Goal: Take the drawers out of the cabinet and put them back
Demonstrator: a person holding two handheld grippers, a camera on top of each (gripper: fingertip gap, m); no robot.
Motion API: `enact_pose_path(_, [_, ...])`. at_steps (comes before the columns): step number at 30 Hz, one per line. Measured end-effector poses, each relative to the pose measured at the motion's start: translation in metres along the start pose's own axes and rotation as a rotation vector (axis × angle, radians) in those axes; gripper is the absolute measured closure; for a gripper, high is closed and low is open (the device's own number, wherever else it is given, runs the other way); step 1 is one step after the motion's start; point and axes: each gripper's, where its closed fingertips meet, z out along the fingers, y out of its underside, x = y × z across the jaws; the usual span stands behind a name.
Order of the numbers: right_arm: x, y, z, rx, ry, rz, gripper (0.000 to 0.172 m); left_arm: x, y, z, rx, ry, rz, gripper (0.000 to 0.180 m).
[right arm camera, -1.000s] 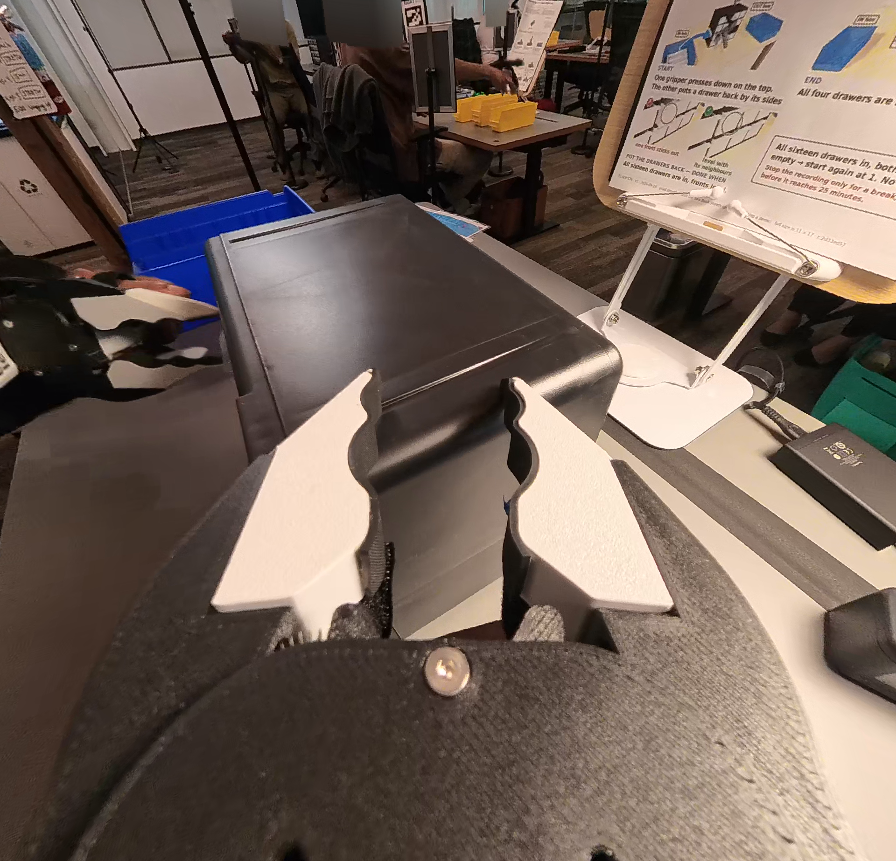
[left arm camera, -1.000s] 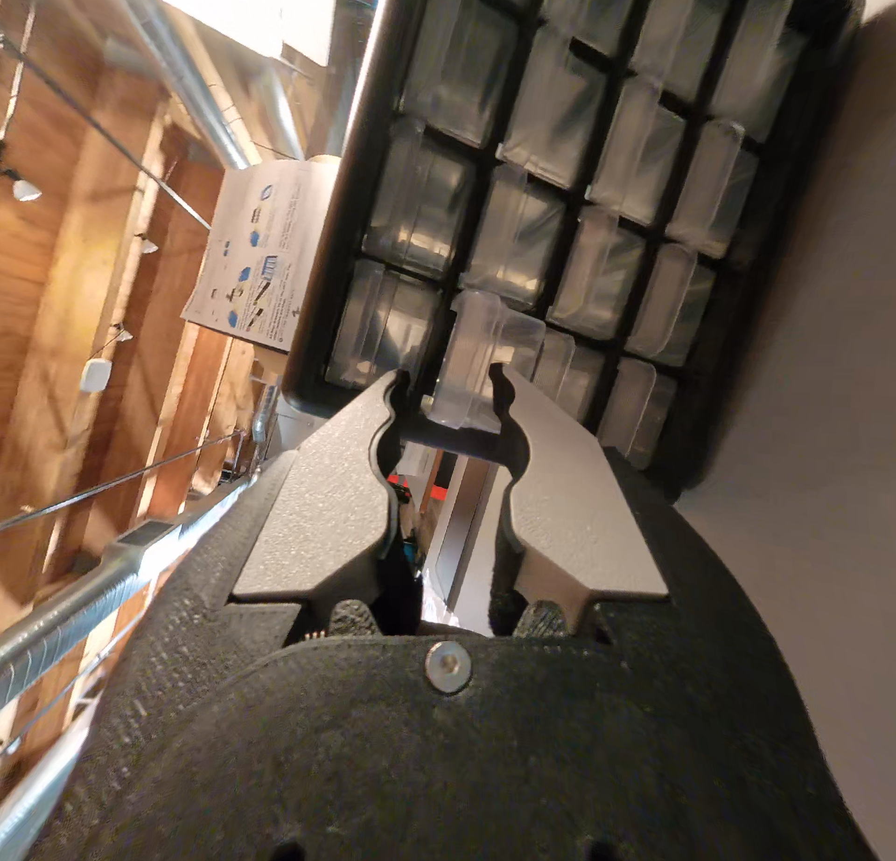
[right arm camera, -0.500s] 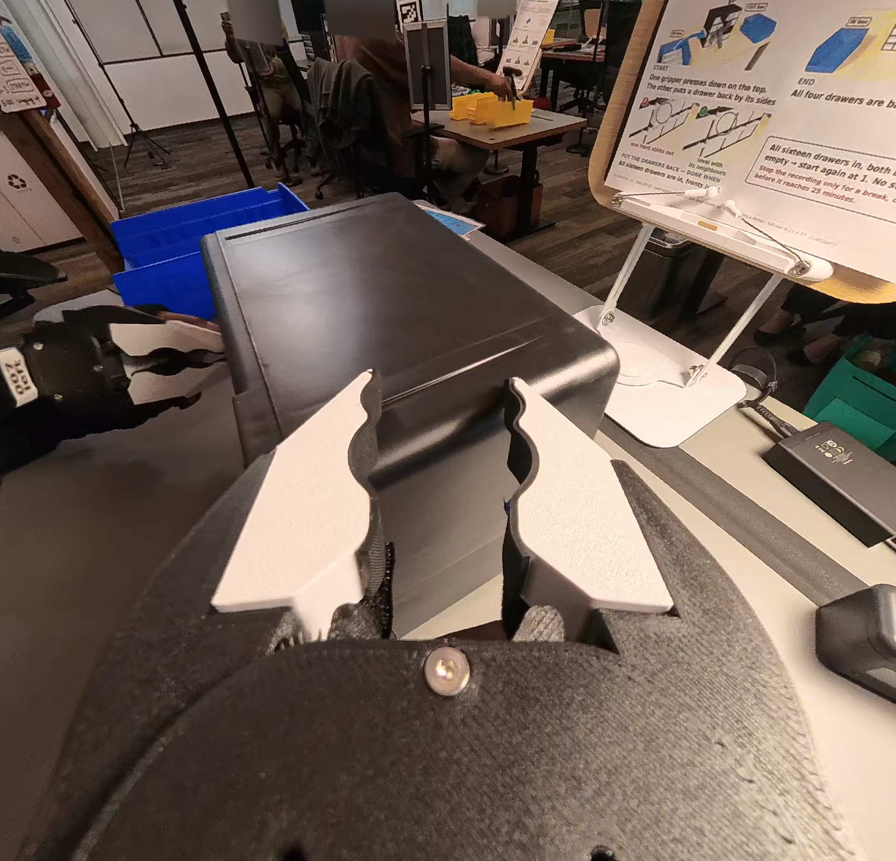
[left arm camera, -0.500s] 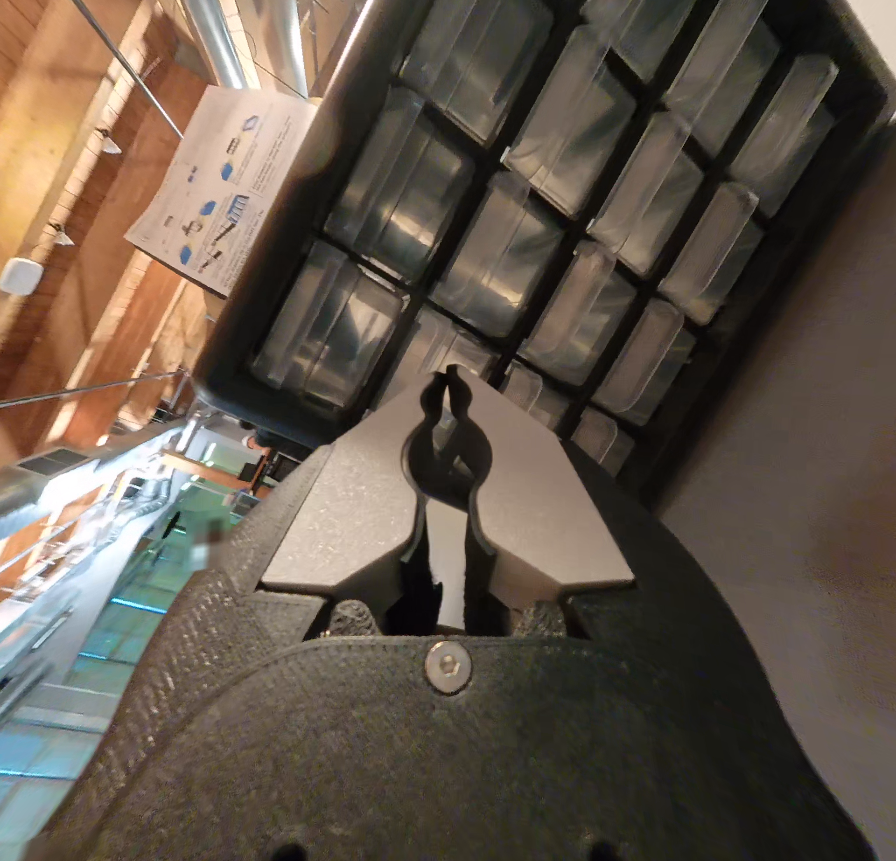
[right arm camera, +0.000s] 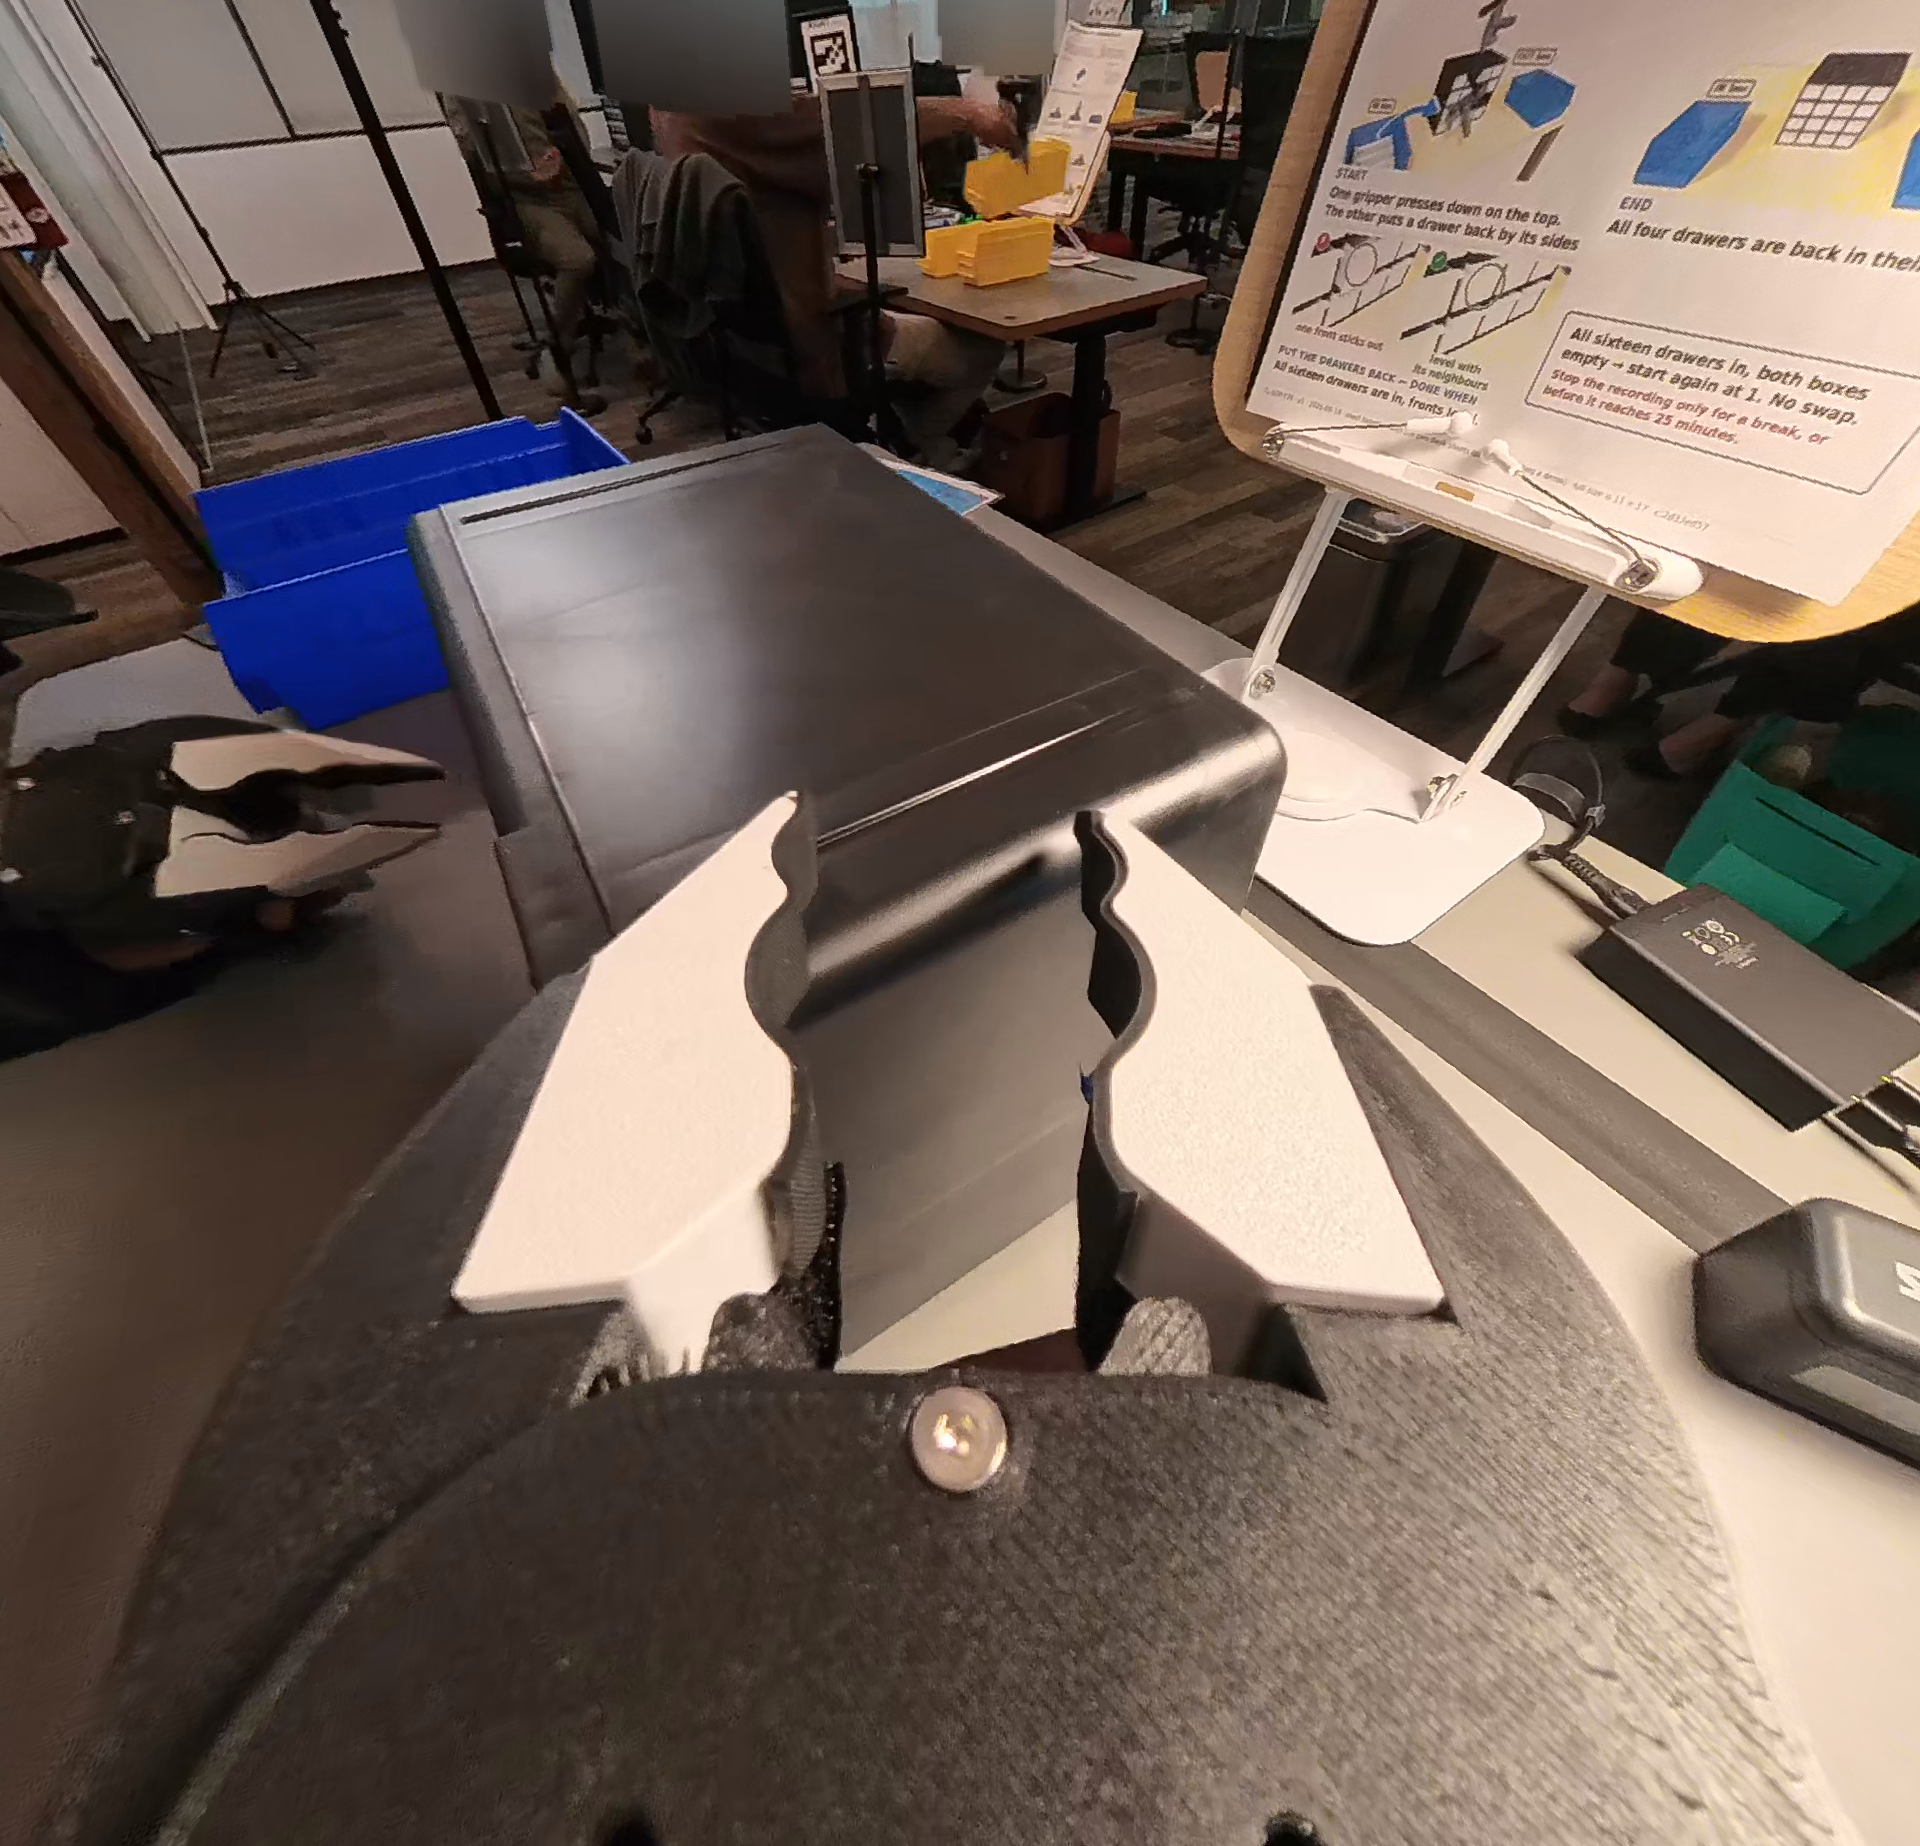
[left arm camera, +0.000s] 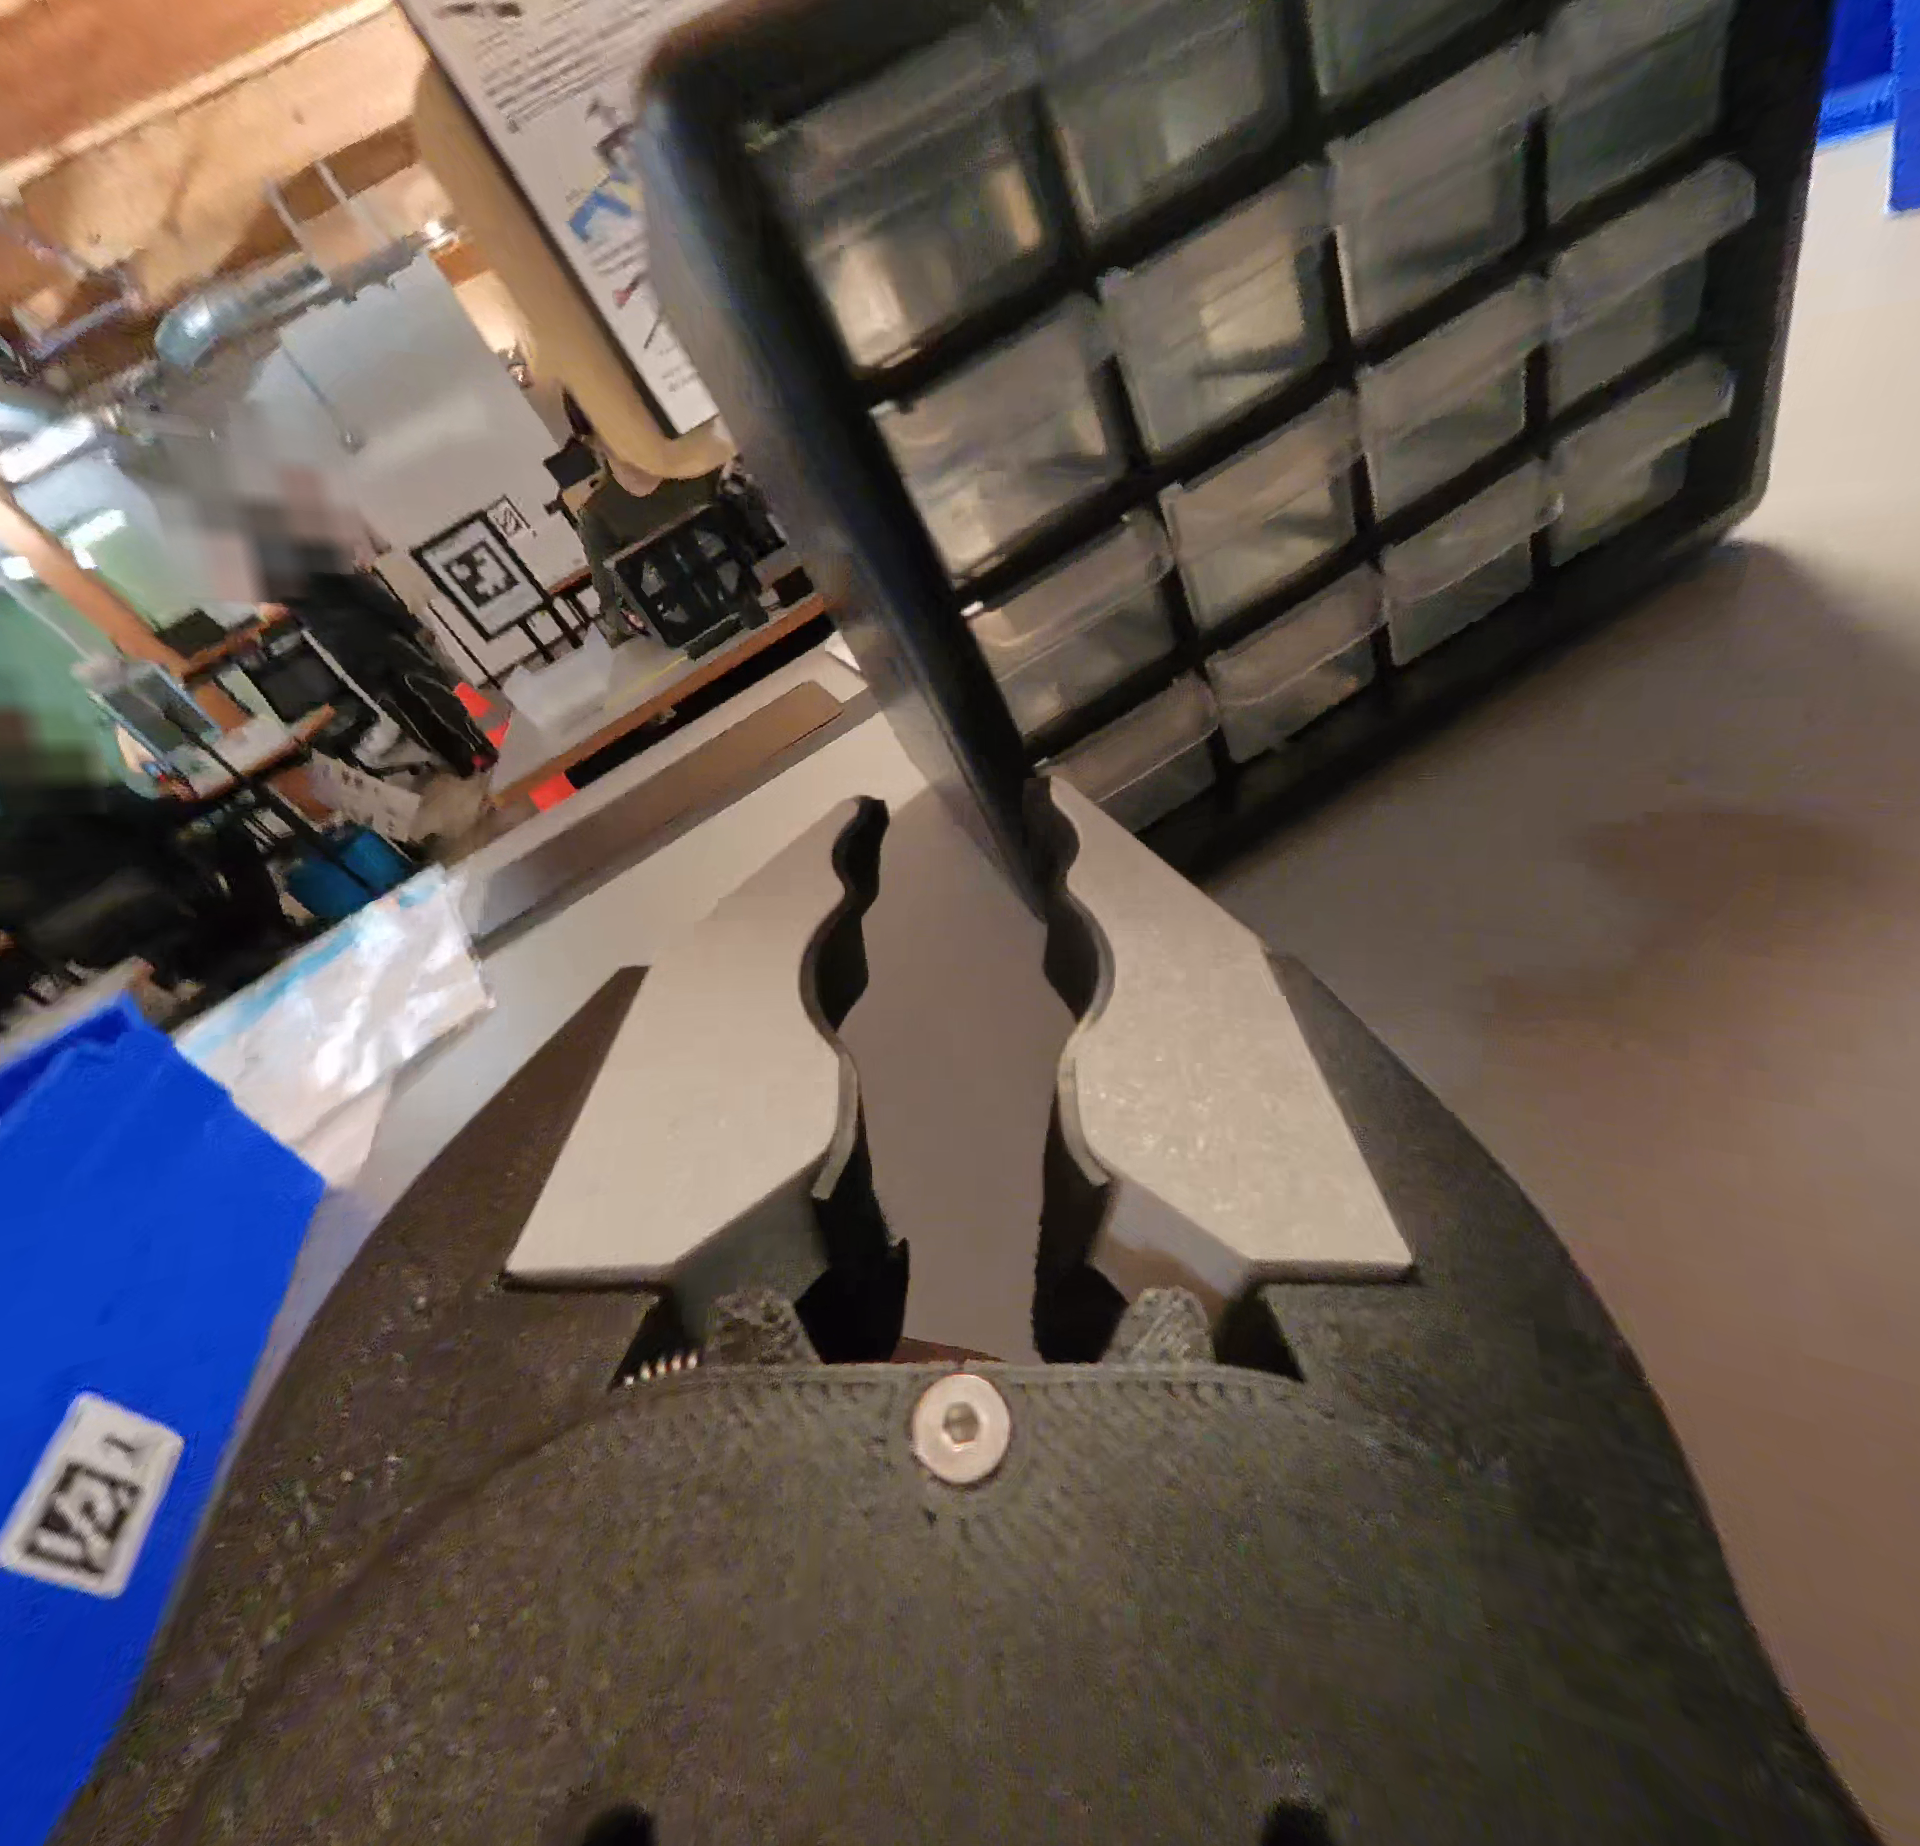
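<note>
My left gripper [left arm camera: 956,861] hangs open and empty off the black cabinet [left arm camera: 1766,269] on the table; my right gripper [right arm camera: 940,866], open too, rests over its top. The clear drawers [left arm camera: 1226,342] look light, slick, thin-walled: I'd pinch one by its sides.

A blue bin [right arm camera: 395,539] sits on the table [right arm camera: 208,1173] ahead-left of the right tool, an instruction board on a white stand [right arm camera: 1382,840] ahead-right. A flat black box [right arm camera: 1745,1007] lies further right; yellow bins [right arm camera: 987,243] occupy a distant desk.
</note>
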Motion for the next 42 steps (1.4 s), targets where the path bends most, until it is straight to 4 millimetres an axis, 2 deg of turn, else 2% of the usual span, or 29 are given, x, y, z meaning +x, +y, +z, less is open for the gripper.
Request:
enact_pose_path(4, [-0.007, 0.013, -0.009, -0.012, 0.049, 0.005, 0.116, -0.015, 0.0, -0.02, 0.016, -0.015, -0.201, 0.146])
enact_pose_path(6, [-0.017, 0.018, -0.025, 0.069, 0.07, 0.067, 0.117, -0.019, 0.003, -0.028, 0.005, -0.014, -0.275, 0.142])
enact_pose_path(8, [-0.028, 0.031, -0.049, 0.153, 0.106, 0.129, 0.118, -0.022, 0.006, -0.034, -0.007, -0.017, -0.315, 0.141])
enact_pose_path(10, [-0.04, 0.058, -0.072, 0.159, 0.182, 0.107, 0.118, -0.024, 0.006, -0.042, 0.001, -0.02, -0.326, 0.141])
enact_pose_path(13, [-0.048, 0.099, -0.107, 0.121, 0.303, 0.11, 0.115, -0.025, 0.006, -0.052, 0.009, -0.028, -0.315, 0.141])
enact_pose_path(16, [-0.051, 0.122, -0.152, 0.089, 0.464, 0.079, 0.113, -0.036, 0.013, -0.065, -0.011, -0.074, -0.299, 0.136])
enact_pose_path(19, [-0.048, 0.134, -0.21, 0.029, 0.666, 0.004, 0.111, -0.066, 0.03, -0.089, -0.067, -0.208, -0.268, 0.128])
enact_pose_path(22, [-0.035, 0.155, -0.265, -0.075, 0.865, -0.041, 0.109, -0.11, 0.052, -0.126, -0.169, -0.403, -0.229, 0.119])
enact_pose_path(25, [-0.017, 0.185, -0.301, -0.161, 0.972, 0.007, 0.103, -0.154, 0.065, -0.167, -0.238, -0.591, -0.221, 0.11])
enact_pose_path(28, [-0.009, 0.207, -0.31, -0.194, 0.978, 0.069, 0.103, -0.188, 0.08, -0.195, -0.305, -0.711, -0.275, 0.108])
enact_pose_path(30, [-0.003, 0.219, -0.305, -0.216, 0.961, 0.101, 0.103, -0.203, 0.102, -0.203, -0.392, -0.744, -0.332, 0.104])
enact_pose_path(32, [0.003, 0.228, -0.298, -0.251, 0.949, 0.113, 0.103, -0.212, 0.124, -0.204, -0.461, -0.731, -0.382, 0.095])
enact_pose_path(34, [0.01, 0.236, -0.29, -0.288, 0.943, 0.123, 0.104, -0.214, 0.143, -0.198, -0.505, -0.682, -0.443, 0.095])
enact_pose_path(36, [0.015, 0.238, -0.284, -0.307, 0.95, 0.121, 0.111, -0.211, 0.152, -0.194, -0.532, -0.641, -0.46, 0.098])
enact_pose_path(40, [0.024, 0.242, -0.283, -0.331, 1.006, 0.116, 0.144, -0.201, 0.145, -0.188, -0.498, -0.583, -0.357, 0.129])
enact_pose_path(42, [0.026, 0.241, -0.284, -0.322, 1.032, 0.102, 0.155, -0.196, 0.144, -0.185, -0.5, -0.562, -0.302, 0.142])
